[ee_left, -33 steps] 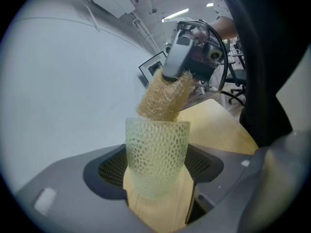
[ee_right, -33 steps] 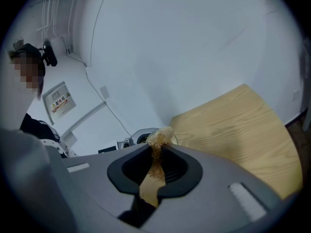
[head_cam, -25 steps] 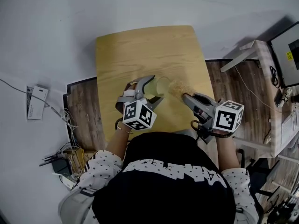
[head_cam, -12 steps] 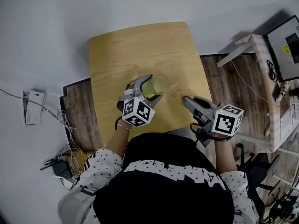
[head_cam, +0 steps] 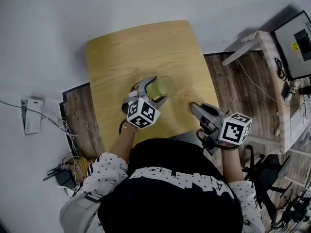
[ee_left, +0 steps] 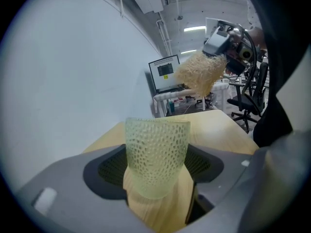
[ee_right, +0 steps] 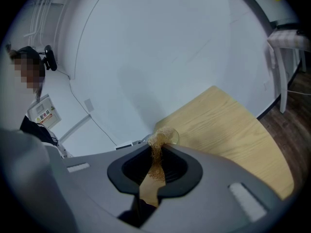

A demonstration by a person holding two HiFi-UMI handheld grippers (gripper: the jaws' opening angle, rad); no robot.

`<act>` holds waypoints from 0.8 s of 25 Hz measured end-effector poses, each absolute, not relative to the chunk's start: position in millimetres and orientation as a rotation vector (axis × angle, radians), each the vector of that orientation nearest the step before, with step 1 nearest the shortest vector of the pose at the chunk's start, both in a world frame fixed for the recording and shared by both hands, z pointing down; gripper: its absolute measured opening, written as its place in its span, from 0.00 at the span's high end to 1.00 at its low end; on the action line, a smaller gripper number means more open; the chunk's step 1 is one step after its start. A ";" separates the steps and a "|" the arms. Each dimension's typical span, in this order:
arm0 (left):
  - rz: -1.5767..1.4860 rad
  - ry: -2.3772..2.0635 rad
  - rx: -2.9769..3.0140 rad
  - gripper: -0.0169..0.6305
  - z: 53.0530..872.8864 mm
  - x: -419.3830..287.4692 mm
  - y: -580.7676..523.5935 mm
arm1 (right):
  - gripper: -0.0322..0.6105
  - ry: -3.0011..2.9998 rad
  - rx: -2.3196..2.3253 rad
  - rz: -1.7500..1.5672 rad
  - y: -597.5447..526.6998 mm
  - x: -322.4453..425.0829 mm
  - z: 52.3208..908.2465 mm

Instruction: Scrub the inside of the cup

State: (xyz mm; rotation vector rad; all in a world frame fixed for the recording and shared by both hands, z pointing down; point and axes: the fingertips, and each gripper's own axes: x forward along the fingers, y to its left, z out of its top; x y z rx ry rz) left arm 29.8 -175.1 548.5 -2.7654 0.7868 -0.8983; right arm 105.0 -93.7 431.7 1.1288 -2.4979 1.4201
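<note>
Currently the left gripper [ee_left: 156,188] is clamped on the cup [ee_left: 156,152]. Both jaw pads bear on the lower wall near the base, and the open rim points ahead of the tool. The cup is pale green and translucent with a pebbled surface, and it is held over the wooden table [head_cam: 141,47]. From its thin, see-through wall it is judged light and probably somewhat flexible. A hold low on the body, as here, should resist collapse better than one at the rim, and the raised texture should help against slipping.

The right gripper [ee_right: 154,171] is pinched on the scrubber [ee_right: 155,152], a tan, fibrous pad. The jaws hold its rear edge and the free bulk projects beyond the fingertips. Just ahead of that bulk lies the cup's rim. Whether the fibres touch the rim cannot be confirmed.

The pad is judged soft, very light and compressible, so it should squeeze through the mouth. The next move calls for aligning the pad with the mouth and pushing inward along the cup's axis while the left tool braces the base
</note>
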 end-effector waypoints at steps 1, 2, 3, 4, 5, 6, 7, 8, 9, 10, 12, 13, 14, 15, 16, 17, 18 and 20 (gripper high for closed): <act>-0.904 0.785 -2.769 0.41 550.6 30.1 -175.9 | 0.86 -2.496 1.130 1.419 -94.0 105.1 431.9; -0.910 0.784 -2.772 0.41 552.6 30.3 -176.6 | 0.86 -2.495 1.132 1.417 -94.7 105.2 431.9; -0.916 0.782 -2.774 0.41 554.5 30.3 -177.4 | 0.86 -2.494 1.133 1.415 -95.4 105.0 431.8; -0.921 0.782 -2.775 0.41 556.4 30.2 -178.1 | 0.86 -2.493 1.134 1.414 -96.1 104.5 431.7; -0.924 0.781 -2.778 0.41 558.1 29.9 -178.9 | 0.86 -2.492 1.134 1.412 -96.8 103.5 431.9; -0.924 0.781 -2.783 0.41 559.8 29.6 -179.9 | 0.86 -2.490 1.133 1.411 -97.5 102.2 432.2; -0.922 0.781 -2.789 0.41 561.2 29.2 -180.9 | 0.86 -2.488 1.130 1.409 -98.1 100.7 432.5; -0.919 0.782 -2.797 0.41 562.4 28.8 -181.8 | 0.86 -2.486 1.127 1.407 -98.6 99.1 432.8; -0.915 0.782 -2.804 0.41 563.4 28.4 -182.5 | 0.86 -2.484 1.125 1.405 -99.0 97.9 432.9; -0.910 0.782 -2.812 0.41 564.2 28.3 -183.0 | 0.86 -2.482 1.125 1.404 -99.5 97.1 433.0; -0.900 0.774 -2.829 0.41 566.0 28.6 -183.7 | 0.86 -2.478 1.130 1.404 -100.9 96.9 433.3; -0.897 0.767 -2.836 0.41 567.3 28.6 -183.8 | 0.86 -2.476 1.132 1.407 -101.6 96.7 433.6; -0.898 0.760 -2.841 0.41 568.8 28.2 -183.8 | 0.86 -2.475 1.134 1.410 -102.4 96.4 433.9; -0.901 0.754 -2.845 0.41 570.4 27.4 -184.0 | 0.86 -2.473 1.136 1.412 -103.2 95.7 434.3; -0.904 0.750 -2.847 0.41 572.0 26.2 -184.3 | 0.86 -2.472 1.136 1.413 -104.2 94.5 434.7; -0.906 0.748 -2.849 0.41 573.4 24.7 -184.4 | 0.86 -2.471 1.136 1.412 -105.2 93.0 434.9; -0.908 0.748 -2.852 0.41 574.5 23.3 -184.2 | 0.86 -2.471 1.134 1.409 -106.1 91.5 435.0; -0.904 0.747 -2.858 0.41 575.1 22.2 -183.0 | 0.86 -2.472 1.130 1.402 -107.3 89.2 434.5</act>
